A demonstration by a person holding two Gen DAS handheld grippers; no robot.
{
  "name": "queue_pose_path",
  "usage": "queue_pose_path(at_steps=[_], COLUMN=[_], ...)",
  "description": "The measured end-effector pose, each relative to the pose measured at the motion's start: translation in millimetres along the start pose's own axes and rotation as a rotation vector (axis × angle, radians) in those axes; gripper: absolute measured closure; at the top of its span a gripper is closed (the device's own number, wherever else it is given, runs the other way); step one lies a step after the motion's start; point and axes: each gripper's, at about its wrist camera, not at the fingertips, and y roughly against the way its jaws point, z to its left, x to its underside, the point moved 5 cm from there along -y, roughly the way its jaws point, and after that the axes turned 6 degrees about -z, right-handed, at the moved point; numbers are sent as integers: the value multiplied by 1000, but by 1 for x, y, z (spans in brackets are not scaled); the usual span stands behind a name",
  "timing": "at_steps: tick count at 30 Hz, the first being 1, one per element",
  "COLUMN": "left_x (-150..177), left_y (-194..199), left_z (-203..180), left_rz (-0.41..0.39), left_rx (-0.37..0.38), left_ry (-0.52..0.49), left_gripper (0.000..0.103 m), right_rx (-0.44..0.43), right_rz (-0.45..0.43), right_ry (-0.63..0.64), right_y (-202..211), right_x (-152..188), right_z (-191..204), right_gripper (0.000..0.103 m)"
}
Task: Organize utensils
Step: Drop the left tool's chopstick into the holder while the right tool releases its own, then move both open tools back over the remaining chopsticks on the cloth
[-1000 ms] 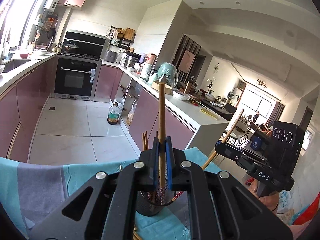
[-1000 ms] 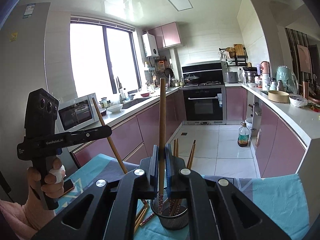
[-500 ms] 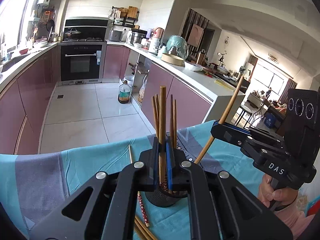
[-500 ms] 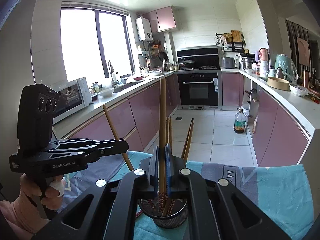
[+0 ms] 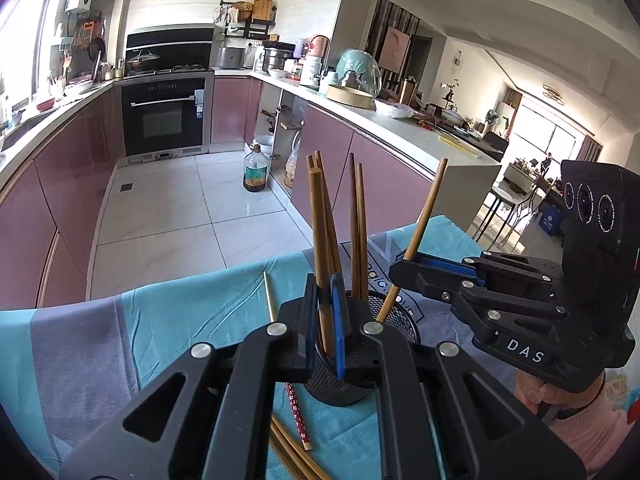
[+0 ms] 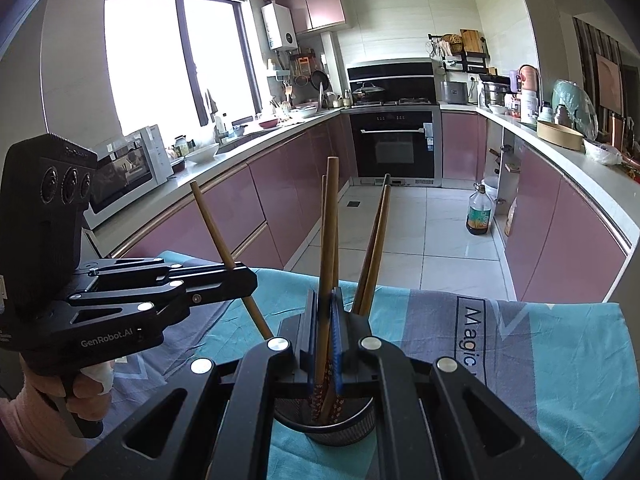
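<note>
I see a table draped in a teal and grey cloth (image 5: 168,320). On it stands a black mesh cup (image 5: 340,388), with loose chopsticks (image 5: 298,420) lying beside its base and a thin stick (image 5: 269,296) farther back.

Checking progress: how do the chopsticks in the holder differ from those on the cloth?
The holder chopsticks stand on end, leaning in the mesh holder; the cloth chopsticks lie flat. The holder chopsticks are gathered together; the cloth chopsticks lie loose on the cloth beside it. All are slim sticks.
</note>
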Motion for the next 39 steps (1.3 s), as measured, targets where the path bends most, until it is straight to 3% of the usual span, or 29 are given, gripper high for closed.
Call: queue_pose_path(at_steps=[8, 21, 28, 33, 39], left_x=[4, 17, 47, 86, 138], left_y=[-10, 13, 40, 48, 40], left_z=[1, 23, 37, 48, 51], left_rz=[18, -37, -49, 5, 126], left_rx=[-8, -72, -124, -154, -155], left_ry=[8, 37, 30, 34, 24], left_gripper=[94, 69, 58, 57, 57], right_rx=[20, 20, -59, -113, -130], right_rz=[1, -42, -64, 8, 166], right_ry=[-8, 11, 24, 18, -29], right_y=[-1, 17, 42, 37, 5], right_x=[-1, 0, 15, 48, 99], right_z=[-3, 6, 29, 46, 53], right_gripper=[96, 78, 71, 69, 69])
